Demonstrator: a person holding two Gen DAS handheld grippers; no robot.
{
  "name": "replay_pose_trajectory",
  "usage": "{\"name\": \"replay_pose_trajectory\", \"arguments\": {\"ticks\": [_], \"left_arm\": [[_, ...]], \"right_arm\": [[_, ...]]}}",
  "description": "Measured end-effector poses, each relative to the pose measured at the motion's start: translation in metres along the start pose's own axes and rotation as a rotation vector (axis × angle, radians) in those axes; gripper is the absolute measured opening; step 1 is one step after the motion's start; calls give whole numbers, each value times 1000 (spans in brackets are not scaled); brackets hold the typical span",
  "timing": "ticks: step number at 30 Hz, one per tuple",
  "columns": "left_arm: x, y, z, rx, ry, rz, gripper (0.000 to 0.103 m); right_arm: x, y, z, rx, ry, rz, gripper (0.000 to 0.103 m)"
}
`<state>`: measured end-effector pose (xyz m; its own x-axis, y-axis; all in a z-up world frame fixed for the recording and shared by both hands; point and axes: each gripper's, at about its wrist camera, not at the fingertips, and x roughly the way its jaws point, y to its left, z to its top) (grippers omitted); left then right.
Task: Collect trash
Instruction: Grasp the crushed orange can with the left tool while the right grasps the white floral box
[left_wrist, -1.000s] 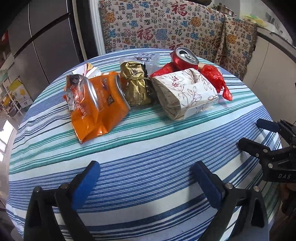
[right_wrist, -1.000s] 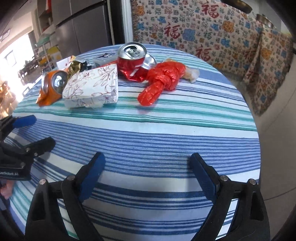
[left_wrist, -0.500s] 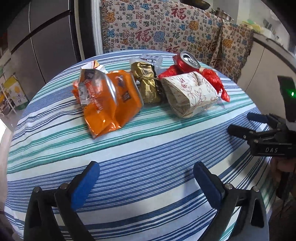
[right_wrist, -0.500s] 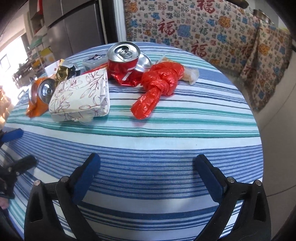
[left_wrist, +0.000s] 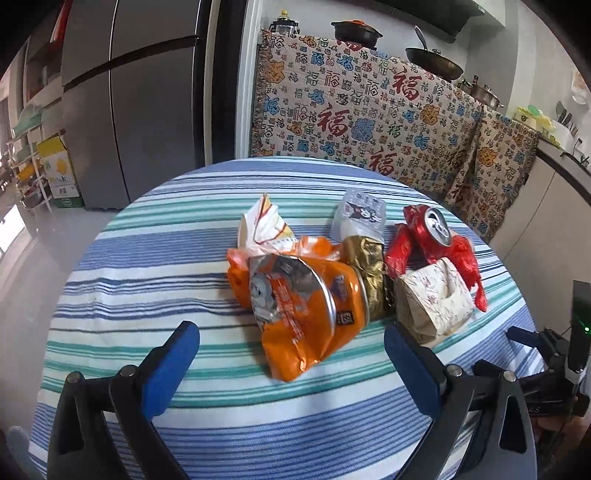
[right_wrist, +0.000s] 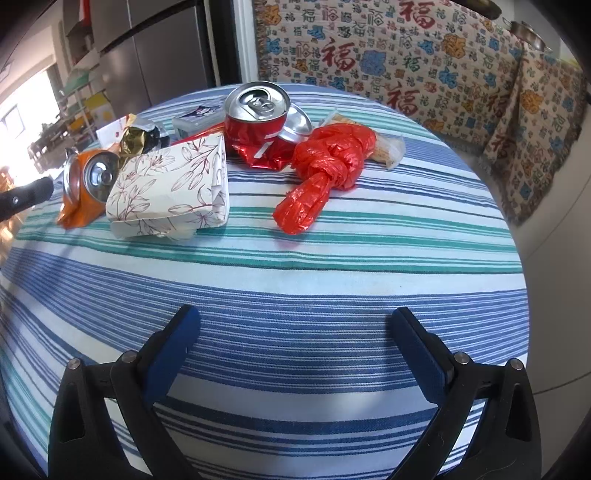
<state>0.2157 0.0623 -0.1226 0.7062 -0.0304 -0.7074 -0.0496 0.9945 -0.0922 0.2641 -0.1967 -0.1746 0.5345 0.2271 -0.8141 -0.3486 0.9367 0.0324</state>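
A pile of trash lies on the round striped table (left_wrist: 155, 266). It holds an orange snack bag with a crushed orange can (left_wrist: 306, 314), a gold wrapper (left_wrist: 365, 266), a floral paper box (left_wrist: 432, 299), a crushed red can (left_wrist: 432, 229) and a knotted red plastic bag (left_wrist: 467, 258). My left gripper (left_wrist: 290, 345) is open, its fingers on either side of the orange bag's near end and above it. My right gripper (right_wrist: 295, 321) is open over bare cloth, short of the red bag (right_wrist: 325, 166), red can (right_wrist: 258, 118) and floral box (right_wrist: 170, 192).
White paper (left_wrist: 262, 225) and a clear packet (left_wrist: 360, 218) lie behind the pile. A steel fridge (left_wrist: 129, 92) and a patterned cloth (left_wrist: 369, 110) stand beyond the table. The right gripper's fingers (left_wrist: 517, 338) show at the table's right edge.
The left gripper has risen and come forward to the orange bag, which now lies between its fingers. The right gripper's jaws have widened a little and it has edged closer to the pile.
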Motion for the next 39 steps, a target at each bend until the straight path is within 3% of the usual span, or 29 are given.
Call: {"name": "replay_pose_trajectory", "arguments": {"ticks": [2,3,4,6,10,16,21,22,24,29,35,36,37,39], "left_arm": [[10,0,4,7,6,25,101],[15,1,5,13,18,21,89],[19,1,6,23,32,16,63],[25,1,5,45,61,-16,36],[14,1,1,79,41,-26,11],[-6,12,-8,68,33,-43,11],[-19,21,-14,38,29,-33,11],[-21,22,-15,30,28,-31,11],[-25,23,-18,19,25,-26,11],[-32,19,-26,16,19,-16,11],[-31,20,-35,12,40,-15,11],[-32,19,-36,13,37,-14,11],[-32,19,-37,15,38,-11,11],[-35,19,-37,8,37,-20,11]], "right_arm": [[0,0,0,0,0,0,103],[0,0,0,0,0,0,103],[0,0,0,0,0,0,103],[0,0,0,0,0,0,103],[0,0,0,0,0,0,103],[-10,10,2,-30,-29,22,89],[-31,26,11,-49,-153,137,90],[-31,28,15,-46,-162,155,95],[-24,31,22,-21,-163,177,100],[-6,46,43,21,-134,246,103],[14,70,56,-29,-104,231,103],[16,74,55,-48,-103,195,99],[17,74,54,-49,-95,178,82],[12,64,52,4,-94,199,81]]}}
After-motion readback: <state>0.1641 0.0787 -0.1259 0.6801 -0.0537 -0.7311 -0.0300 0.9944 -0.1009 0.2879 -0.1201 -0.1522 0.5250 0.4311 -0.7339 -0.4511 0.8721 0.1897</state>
